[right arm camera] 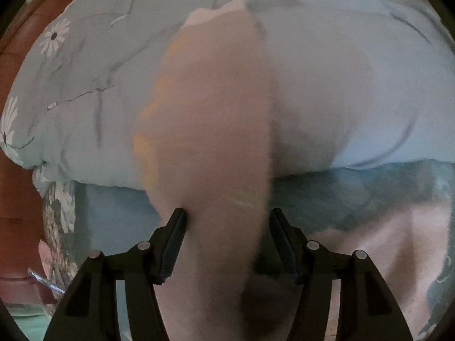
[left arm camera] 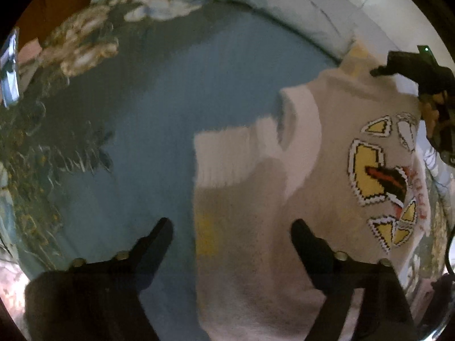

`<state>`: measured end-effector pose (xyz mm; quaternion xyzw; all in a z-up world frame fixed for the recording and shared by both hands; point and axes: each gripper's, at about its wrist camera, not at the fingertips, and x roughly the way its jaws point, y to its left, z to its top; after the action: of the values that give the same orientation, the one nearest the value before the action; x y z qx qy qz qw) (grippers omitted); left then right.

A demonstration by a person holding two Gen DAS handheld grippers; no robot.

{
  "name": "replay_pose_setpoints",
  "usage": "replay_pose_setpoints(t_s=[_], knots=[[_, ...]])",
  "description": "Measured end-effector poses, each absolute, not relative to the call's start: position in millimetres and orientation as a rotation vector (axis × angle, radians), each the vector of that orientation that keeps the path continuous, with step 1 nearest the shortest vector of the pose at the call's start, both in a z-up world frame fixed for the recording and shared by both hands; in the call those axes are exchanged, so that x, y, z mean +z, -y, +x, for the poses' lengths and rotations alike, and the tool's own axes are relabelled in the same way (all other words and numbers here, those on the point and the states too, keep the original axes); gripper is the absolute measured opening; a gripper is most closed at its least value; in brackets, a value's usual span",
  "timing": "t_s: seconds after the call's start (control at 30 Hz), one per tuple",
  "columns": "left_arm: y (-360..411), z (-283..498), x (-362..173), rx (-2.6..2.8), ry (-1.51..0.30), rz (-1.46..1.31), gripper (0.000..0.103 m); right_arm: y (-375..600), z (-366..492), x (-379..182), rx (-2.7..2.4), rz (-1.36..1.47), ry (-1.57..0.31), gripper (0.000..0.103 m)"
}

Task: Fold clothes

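Note:
A cream knitted sweater (left arm camera: 318,170) with a yellow, black and red pattern lies on a blue bedsheet (left arm camera: 182,91), one sleeve folded across its body. My left gripper (left arm camera: 231,227) is open above the sweater's lower part, its right finger over the knit and its left finger over the sheet. The right gripper (left arm camera: 378,71) shows at the sweater's far edge in the left wrist view. In the right wrist view the right gripper (right arm camera: 227,218) is open, with a blurred sleeve of the sweater (right arm camera: 216,130) lying between its fingers.
A pale blue duvet with white daisies (right arm camera: 85,85) is bunched along the far side of the bed. Flower-patterned bedding (left arm camera: 34,147) runs along the left. A brown wooden bed frame (right arm camera: 17,204) stands at the left edge.

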<state>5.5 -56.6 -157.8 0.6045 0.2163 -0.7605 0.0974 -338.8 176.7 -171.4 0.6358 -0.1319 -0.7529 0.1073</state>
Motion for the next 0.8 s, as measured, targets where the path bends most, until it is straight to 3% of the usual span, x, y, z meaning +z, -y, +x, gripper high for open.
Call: replay_pose_setpoints(t_s=[0.03,0.1,0.17,0.23,0.47,0.8], knots=[[58,5,-160,-2.243,-0.652,1.802,0.068,-174,-339,-171,-2.209,1.871,0.4,0.055],[60,6,-163,-2.225,-0.667,1.821,0.054,-173,-337,-169,-2.196,1.865,0.436,0.028],[61,8,-162,-2.213,-0.688,1.834,0.035,-174,-332,-165,-2.185,1.854,0.478,0.016],[62,10,-161,-2.212,-0.684,1.847,0.015,-179,-326,-151,-2.183,1.815,0.504,0.014],[76,17,-136,-2.291,-0.697,1.75,0.009,-231,-299,-51,-2.275,1.547,0.618,0.013],[136,15,-18,-2.507,-0.744,1.264,0.009,-366,-201,111,-2.53,1.157,0.71,0.013]])
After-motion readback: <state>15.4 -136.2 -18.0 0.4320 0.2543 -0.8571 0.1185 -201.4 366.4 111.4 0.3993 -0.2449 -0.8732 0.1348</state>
